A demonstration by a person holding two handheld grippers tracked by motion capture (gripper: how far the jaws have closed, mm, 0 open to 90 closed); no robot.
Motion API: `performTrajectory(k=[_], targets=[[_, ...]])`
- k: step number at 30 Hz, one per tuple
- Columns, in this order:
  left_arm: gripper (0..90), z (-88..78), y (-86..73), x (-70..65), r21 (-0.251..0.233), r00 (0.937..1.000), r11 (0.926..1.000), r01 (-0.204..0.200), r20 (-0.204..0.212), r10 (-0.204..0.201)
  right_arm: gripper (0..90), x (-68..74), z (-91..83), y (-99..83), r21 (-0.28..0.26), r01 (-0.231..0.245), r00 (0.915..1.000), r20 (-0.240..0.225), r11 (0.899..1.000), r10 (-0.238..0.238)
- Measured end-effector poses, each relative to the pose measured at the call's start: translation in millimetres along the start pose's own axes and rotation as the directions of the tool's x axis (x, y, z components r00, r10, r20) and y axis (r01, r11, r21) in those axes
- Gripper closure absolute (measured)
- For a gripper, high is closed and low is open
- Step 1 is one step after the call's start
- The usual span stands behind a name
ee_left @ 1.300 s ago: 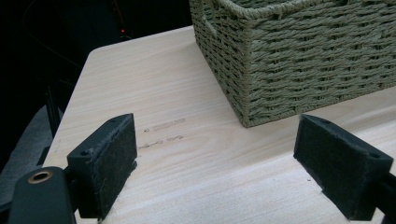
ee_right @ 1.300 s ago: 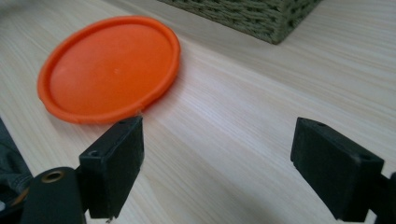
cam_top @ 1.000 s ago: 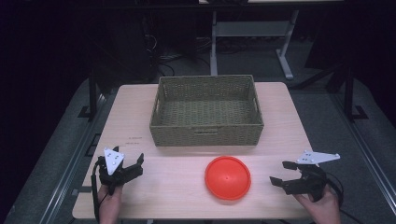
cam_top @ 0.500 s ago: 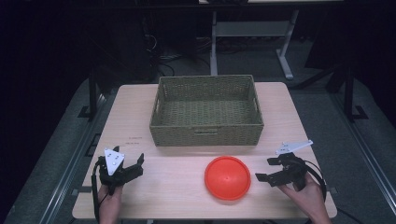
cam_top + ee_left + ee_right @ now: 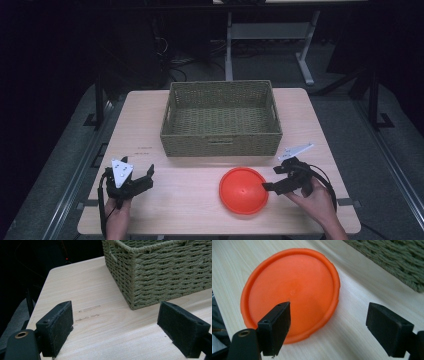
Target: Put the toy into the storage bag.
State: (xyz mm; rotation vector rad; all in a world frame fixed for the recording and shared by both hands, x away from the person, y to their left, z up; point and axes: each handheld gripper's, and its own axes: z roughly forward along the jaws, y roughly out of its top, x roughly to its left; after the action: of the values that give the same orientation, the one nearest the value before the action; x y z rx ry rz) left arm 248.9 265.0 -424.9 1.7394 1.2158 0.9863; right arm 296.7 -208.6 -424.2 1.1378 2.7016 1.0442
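in the high view a light wooden table [image 5: 200,200] carries a woven green basket [image 5: 221,120] toward twelve o'clock, its inside bare, and an orange disc [image 5: 243,190] lying flat toward six o'clock, just in front of the basket's near wall but apart from it. the left gripper [image 5: 142,176] sits at about eight o'clock near the table's near left corner, held by the left hand [image 5: 117,215], its jaws spread and holding nothing, a grey three-cornered plate on top. the right gripper [image 5: 274,178] is at about four o'clock, held by the right hand [image 5: 315,200], jaws apart, with one jaw tip at the disc's three o'clock rim; whether it touches cannot be told from here. in the left gripper view the left gripper [image 5: 120,320] has its two black pads wide apart with bare tabletop [image 5: 100,340] between them, and the basket [image 5: 162,272] stands at about one o'clock, its corner nearest; faint pencil-like marks lie on the wood at eleven o'clock. in the right gripper view the right gripper [image 5: 332,325] is open and empty, the orange disc [image 5: 294,290] lies at ten to eleven o'clock with the left pad overlapping its near rim, and the basket [image 5: 397,260] edges in at one o'clock.
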Motion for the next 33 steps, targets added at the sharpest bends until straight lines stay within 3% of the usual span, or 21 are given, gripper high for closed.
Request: performTrajectory(k=[10,17,23,33], targets=[[12.7,-1.5,-0.1,1.8,-0.002,1.0000,1.0000,0.004,-0.004,-0.004,22.7,0.1,15.9,11.5,0.024,-0.005,0.9997,-0.024,1.000,0.006],[12.8,-0.9,-0.2,0.1,-0.004,1.0000,1.0000,0.003,0.002,-0.003,25.4,-3.5,23.6,15.1,0.051,-0.021,0.9997,-0.013,0.999,0.021],[12.7,-1.8,0.2,1.1,0.003,1.0000,1.0000,-0.005,-0.003,0.005,33.8,-6.1,32.0,17.6,0.089,-0.050,0.9985,-0.018,0.995,0.052],[12.8,-0.7,0.3,0.6,-0.006,1.0000,1.0000,-0.001,-0.002,0.001,47.2,-10.3,37.2,17.2,0.121,-0.055,0.9980,-0.024,0.991,0.059]])
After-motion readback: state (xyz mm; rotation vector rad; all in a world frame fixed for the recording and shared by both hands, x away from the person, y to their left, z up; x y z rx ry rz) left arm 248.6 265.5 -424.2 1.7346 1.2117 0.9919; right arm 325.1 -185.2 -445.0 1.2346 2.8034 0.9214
